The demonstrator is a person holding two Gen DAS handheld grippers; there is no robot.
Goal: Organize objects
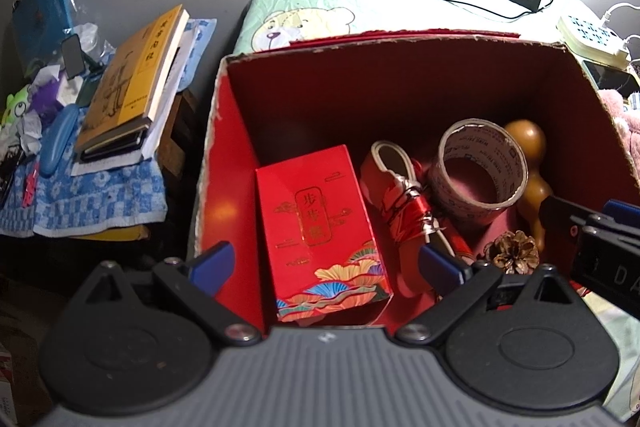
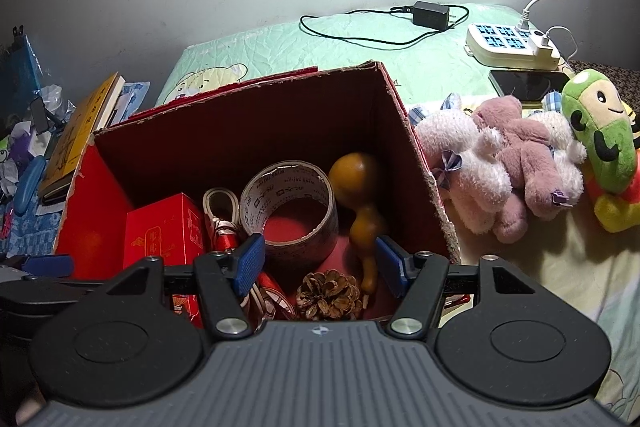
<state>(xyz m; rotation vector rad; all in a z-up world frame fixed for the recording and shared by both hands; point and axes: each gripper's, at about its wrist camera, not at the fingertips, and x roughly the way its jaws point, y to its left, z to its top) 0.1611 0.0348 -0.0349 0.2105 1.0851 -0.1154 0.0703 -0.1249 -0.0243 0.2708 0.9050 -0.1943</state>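
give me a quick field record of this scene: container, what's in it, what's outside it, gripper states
container: open red cardboard box on the bed
inside: red gift box, tape roll, wooden gourd, pine cone, rolled red paper
outside right: plush toys, power strip, phone
outside left: yellow book
left gripper: open, empty
right gripper: open, empty

Both grippers, left (image 1: 326,263) and right (image 2: 320,265), have ribbed grey bodies. Black linkage arms carry silver screws. Finger pads (image 2: 250,263) are blue.
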